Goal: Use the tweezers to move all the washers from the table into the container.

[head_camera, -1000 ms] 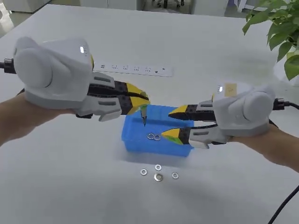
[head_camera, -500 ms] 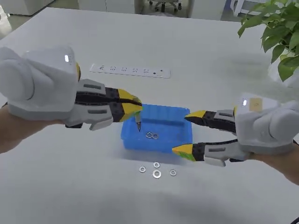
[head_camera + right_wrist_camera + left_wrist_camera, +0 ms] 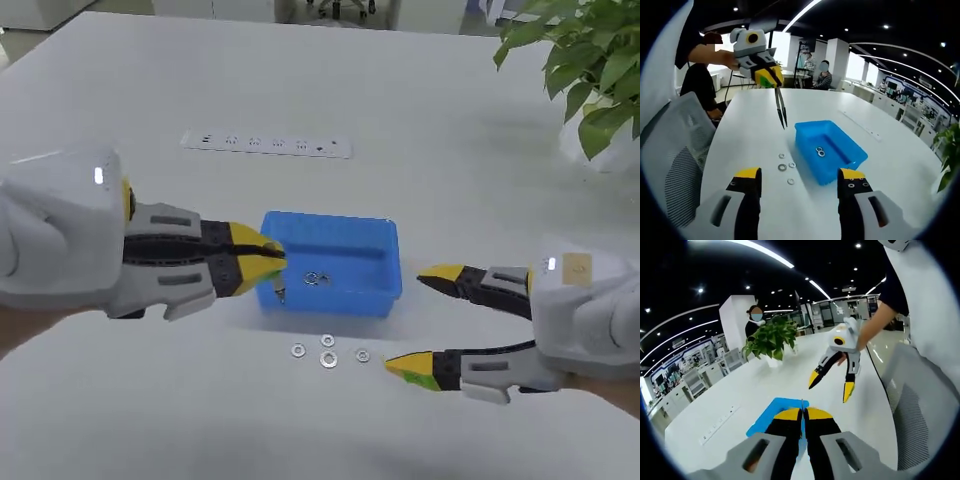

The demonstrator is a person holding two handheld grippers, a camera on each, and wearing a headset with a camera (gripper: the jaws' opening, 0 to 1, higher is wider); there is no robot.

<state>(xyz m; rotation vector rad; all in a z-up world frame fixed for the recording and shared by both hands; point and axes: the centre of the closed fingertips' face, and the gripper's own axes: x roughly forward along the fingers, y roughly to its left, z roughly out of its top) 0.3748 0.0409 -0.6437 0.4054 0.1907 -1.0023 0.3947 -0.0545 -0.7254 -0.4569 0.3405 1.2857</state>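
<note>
Beside the container (image 3: 345, 298), left tool (image 3: 277, 262) pinches tweezers (image 3: 781, 107); right tool (image 3: 405, 318) gapes wide.

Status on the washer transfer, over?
Left gripper shut on tweezers, right gripper open. Two washers in container, four on table. Nothing blocking them.

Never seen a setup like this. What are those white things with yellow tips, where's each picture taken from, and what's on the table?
A person holds a white gripper with yellow-tipped jaws in each hand. One picture is from a headset camera; the round ones from cameras on the grippers. The left gripper is shut on thin metal tweezers; the right gripper is open. On the white table: a blue plastic container with two washers inside, four metal washers beside it, a white power strip.
</note>
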